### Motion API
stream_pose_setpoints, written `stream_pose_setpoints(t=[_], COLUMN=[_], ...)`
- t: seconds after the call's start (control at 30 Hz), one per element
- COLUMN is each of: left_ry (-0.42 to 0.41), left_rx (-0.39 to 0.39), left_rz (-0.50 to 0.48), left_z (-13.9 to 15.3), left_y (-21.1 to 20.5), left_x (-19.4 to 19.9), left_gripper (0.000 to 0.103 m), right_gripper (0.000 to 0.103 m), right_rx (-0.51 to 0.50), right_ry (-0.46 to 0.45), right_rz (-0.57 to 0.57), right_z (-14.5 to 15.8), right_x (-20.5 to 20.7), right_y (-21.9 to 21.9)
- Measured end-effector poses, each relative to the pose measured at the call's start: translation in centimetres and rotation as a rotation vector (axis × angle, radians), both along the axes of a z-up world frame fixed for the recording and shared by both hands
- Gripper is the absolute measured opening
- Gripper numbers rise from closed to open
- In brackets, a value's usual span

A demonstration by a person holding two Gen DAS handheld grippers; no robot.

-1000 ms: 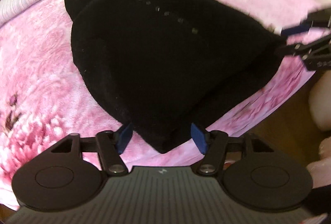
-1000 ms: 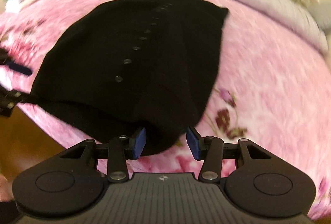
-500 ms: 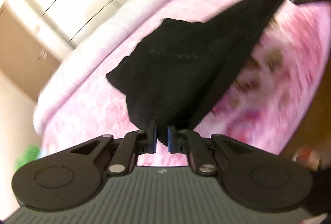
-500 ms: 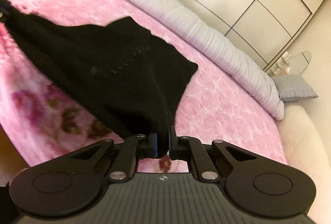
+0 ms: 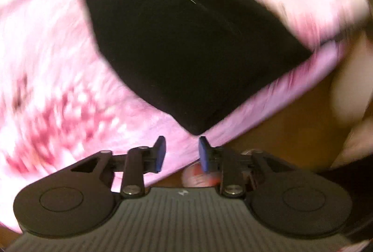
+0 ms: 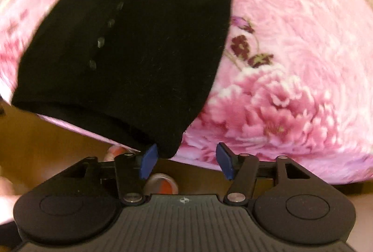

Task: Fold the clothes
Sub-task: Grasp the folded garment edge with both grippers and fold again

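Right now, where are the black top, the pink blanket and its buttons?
Black top (image 5: 186,47), left wrist view, middle of the cloth.
Pink blanket (image 6: 291,65), right wrist view, flower print.
Buttons (image 6: 100,42), right wrist view, one button in the row.

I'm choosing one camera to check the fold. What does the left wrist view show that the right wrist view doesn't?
Left wrist only: the whole folded black knitted garment, all four corners, though blurred.
Right wrist only: the row of small dark buttons and the blanket's dark red flower print.
Both: garment on the pink fleece blanket, near corner just ahead of an opening hand-held gripper, nothing between its pads.
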State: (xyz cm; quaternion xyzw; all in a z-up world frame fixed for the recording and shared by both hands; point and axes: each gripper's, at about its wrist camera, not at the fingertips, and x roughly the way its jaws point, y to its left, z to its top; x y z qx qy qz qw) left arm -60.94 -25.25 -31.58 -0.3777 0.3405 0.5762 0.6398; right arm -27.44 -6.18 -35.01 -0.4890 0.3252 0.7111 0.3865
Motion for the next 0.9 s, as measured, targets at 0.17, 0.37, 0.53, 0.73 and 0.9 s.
stream_pose_setpoints(t=[0.17,0.37,0.53,0.73,0.9], left_ry=[-0.450,-0.690,-0.631,-0.474,-0.476], left_rx=[0.073,-0.012,0.011,0.007,-0.024], left_rz=[0.495,0.746,0.583,0.473,0.470], left_z=[-1.3,-5.9,-5.0,-5.4,-6.0], left_y=[1.5,5.0,7.4,4.7,5.5], left_x=[-5.5,-6.6,-5.4,-7.5,-6.3], left_gripper=[0.043,0.044,0.007,0.007,0.024], right_gripper=[0.060,0.050,0.011,0.004,0.032], right_rx=[-0.129,-0.236,-0.210,-0.118,-0.201], right_ry=[0.335,0.493,0.456,0.468,0.421], right_rz=[-0.406,-0.723,-0.612,-0.609,-0.632], right_z=[-0.9,-5.2,-5.6,-4.9,-6.7], right_x=[4.2,5.5,2.3,5.4,4.7], right_y=[3.2,5.4,6.3,5.5,6.2])
